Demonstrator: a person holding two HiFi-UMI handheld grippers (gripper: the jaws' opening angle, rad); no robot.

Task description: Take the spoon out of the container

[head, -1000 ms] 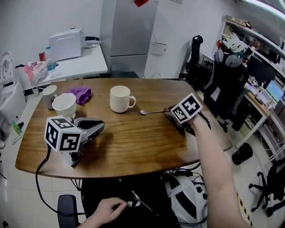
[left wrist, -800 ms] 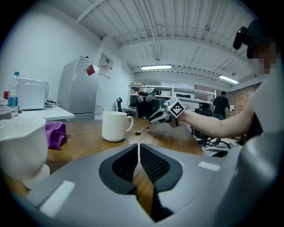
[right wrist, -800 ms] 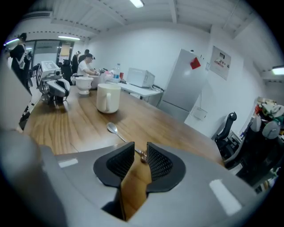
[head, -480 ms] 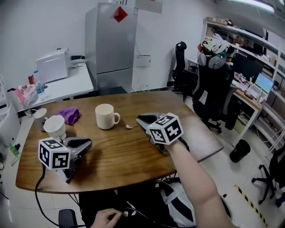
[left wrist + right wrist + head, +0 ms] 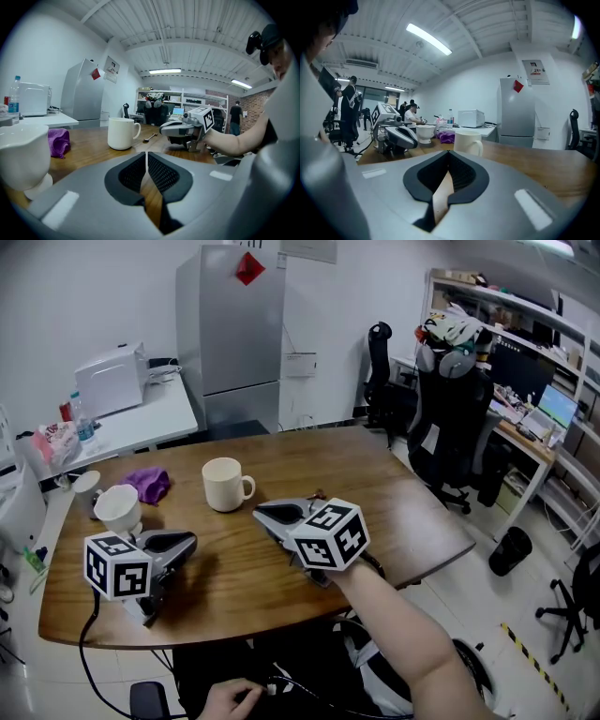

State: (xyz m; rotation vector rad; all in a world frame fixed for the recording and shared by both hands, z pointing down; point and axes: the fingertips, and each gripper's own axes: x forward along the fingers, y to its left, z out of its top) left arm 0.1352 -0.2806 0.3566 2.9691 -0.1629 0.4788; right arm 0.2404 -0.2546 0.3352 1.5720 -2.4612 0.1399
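Note:
A white mug (image 5: 223,484) stands on the wooden table (image 5: 412,512); it also shows in the left gripper view as the mug (image 5: 121,133) and in the right gripper view as the mug (image 5: 468,141). A small metal spoon (image 5: 150,138) lies flat on the table just right of the mug, outside it. In the head view my right gripper mostly hides it. My right gripper (image 5: 262,512) hovers low in front of the mug, shut and empty. My left gripper (image 5: 190,541) rests on the table at the left, shut, with no hand on it.
A white footed cup (image 5: 117,506), a purple cloth (image 5: 147,484) and a small cup (image 5: 84,482) sit at the table's left end. Behind are a grey fridge (image 5: 230,334) and a side table (image 5: 141,423). Office chairs (image 5: 450,418) stand to the right.
My right gripper has moved left, from the spoon's handle end to a spot in front of the mug. The left gripper, mug and spoon have stayed put; the head view has shifted.

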